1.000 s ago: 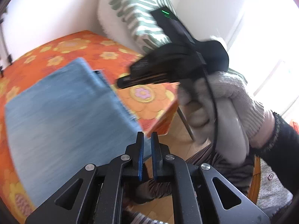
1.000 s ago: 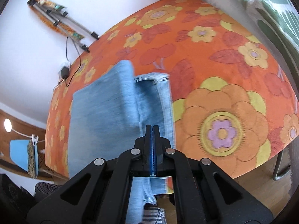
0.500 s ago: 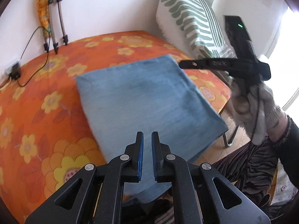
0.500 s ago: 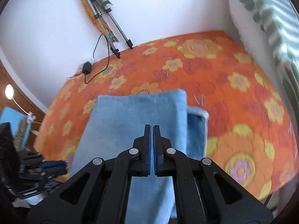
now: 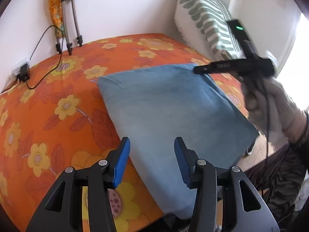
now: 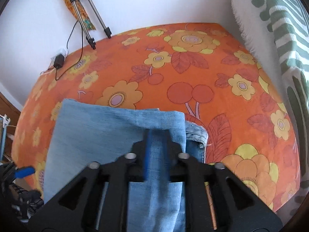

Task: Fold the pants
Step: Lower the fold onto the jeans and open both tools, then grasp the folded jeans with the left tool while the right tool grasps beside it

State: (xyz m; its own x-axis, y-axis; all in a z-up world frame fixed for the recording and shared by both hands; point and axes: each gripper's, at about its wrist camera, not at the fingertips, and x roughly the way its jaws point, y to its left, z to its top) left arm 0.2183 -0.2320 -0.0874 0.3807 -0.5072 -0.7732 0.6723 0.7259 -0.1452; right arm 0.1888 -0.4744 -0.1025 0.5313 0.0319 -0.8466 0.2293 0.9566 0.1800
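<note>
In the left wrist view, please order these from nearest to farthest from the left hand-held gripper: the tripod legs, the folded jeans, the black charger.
1. Folded jeans, directly ahead of the left hand-held gripper.
2. Black charger, far left.
3. Tripod legs, against the back wall.

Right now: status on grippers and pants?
Left gripper open, empty, over the pants' near edge. Right gripper open, motion-blurred, over folded pants. Pants flat on the orange floral cover. Nothing in the way.

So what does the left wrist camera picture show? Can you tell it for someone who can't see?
Folded blue pants lie on an orange flowery bedspread, and the left gripper hangs open just above their near edge. The right gripper, held in a gloved hand, reaches over the far corner. A striped cushion leans against the wall.
</note>
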